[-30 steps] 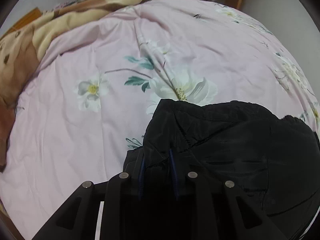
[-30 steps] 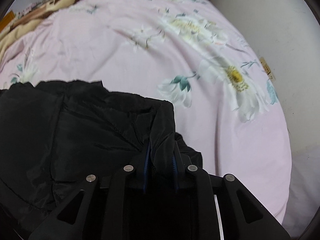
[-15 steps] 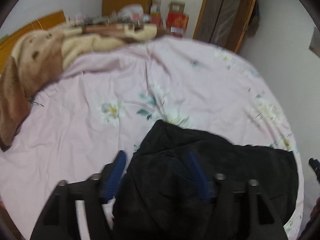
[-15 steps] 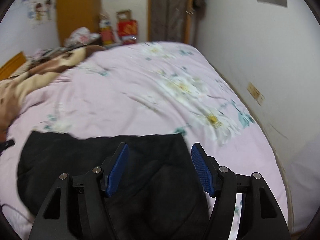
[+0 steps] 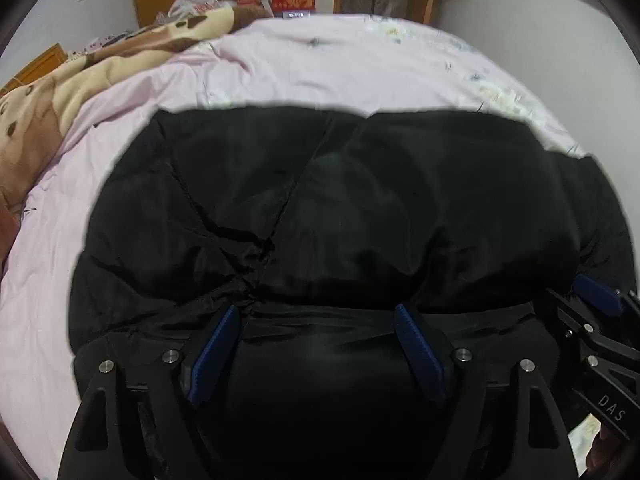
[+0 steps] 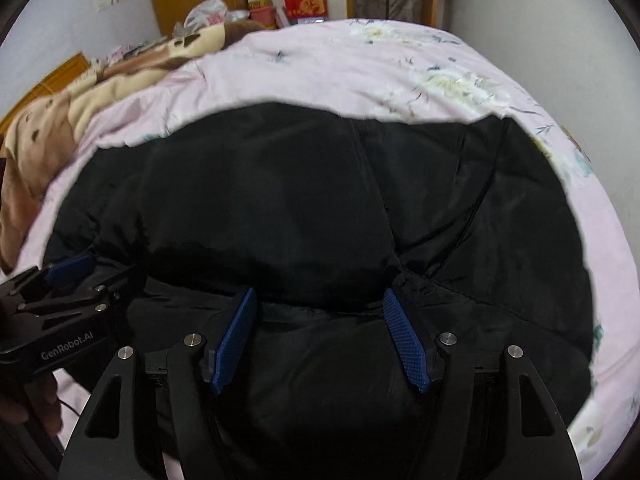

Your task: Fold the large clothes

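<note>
The left gripper (image 5: pixel 316 314) is being held wide open, its blue pads (image 5: pixel 214 346) spread apart over the near fold of the black jacket (image 5: pixel 320 208); nothing is being gripped between them, though the pad tips seem to be brushing the fabric, which cannot be told for sure against the dark cloth. The right gripper (image 6: pixel 318 300) is likewise being held wide open, with its blue pads (image 6: pixel 404 338) set either side of a bulge of the same jacket (image 6: pixel 300 200) and closing on nothing. Each gripper is being seen at the edge of the other's view, just beside it along the jacket's near edge.

The jacket is lying bunched and puffy on the pink floral bedspread (image 5: pixel 320 64), its far edge being shown as a curved line across the bed. Open bedspread is being left beyond that edge and to the left (image 6: pixel 460 80). A brown patterned blanket (image 5: pixel 80 80) is being kept along the far left side, apart from the jacket.
</note>
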`<move>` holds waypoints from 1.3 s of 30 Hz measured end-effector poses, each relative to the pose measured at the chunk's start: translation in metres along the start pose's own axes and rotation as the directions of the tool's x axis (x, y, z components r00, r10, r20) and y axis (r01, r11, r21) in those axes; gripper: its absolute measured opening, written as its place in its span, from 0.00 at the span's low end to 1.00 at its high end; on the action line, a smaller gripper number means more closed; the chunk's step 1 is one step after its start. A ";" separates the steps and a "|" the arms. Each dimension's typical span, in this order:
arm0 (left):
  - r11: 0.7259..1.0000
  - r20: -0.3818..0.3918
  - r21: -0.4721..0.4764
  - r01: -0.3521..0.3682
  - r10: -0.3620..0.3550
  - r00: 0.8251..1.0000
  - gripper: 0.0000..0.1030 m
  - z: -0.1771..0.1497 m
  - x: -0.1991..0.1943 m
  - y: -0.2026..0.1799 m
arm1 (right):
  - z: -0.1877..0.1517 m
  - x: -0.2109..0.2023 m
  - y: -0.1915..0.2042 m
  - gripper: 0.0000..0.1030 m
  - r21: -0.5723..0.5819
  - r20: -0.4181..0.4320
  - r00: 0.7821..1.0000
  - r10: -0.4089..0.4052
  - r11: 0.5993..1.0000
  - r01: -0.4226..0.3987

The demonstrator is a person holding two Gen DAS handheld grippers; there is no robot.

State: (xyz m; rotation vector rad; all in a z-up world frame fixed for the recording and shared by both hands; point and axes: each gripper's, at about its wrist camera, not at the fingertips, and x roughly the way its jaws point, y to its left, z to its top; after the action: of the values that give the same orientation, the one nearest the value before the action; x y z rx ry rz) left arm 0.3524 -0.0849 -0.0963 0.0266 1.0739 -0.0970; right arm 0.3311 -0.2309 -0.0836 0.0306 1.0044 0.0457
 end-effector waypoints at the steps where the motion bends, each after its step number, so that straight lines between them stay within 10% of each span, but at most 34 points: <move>1: 1.000 -0.006 0.008 -0.003 0.003 1.000 0.78 0.000 0.006 0.000 | -0.002 0.006 0.000 0.65 -0.010 -0.007 1.000 -0.008 1.000 0.008; 10: 1.000 -0.015 0.009 0.015 -0.015 1.000 0.79 -0.004 0.044 0.005 | -0.012 0.039 0.005 0.65 -0.012 -0.027 0.998 -0.057 0.998 0.057; 18: 0.998 0.033 0.001 0.070 -0.070 0.997 0.79 0.007 -0.002 0.026 | 0.005 -0.010 -0.017 0.65 0.036 -0.012 0.999 0.050 0.998 -0.049; 23: 0.997 0.131 -0.028 -0.073 0.076 0.989 0.79 0.023 -0.026 0.057 | 0.028 -0.041 -0.046 0.65 0.044 0.068 0.994 -0.082 0.996 0.079; 39: 0.996 -0.081 -0.045 -0.072 0.068 0.994 0.81 0.036 0.063 0.100 | 0.034 0.037 -0.071 0.68 0.018 -0.142 0.985 -0.101 0.994 0.104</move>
State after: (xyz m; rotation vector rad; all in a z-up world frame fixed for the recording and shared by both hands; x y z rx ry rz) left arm 0.4227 0.0082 -0.1377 0.0251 1.1533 -0.0072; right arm 0.3815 -0.3000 -0.1002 -0.0010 1.1467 -0.0598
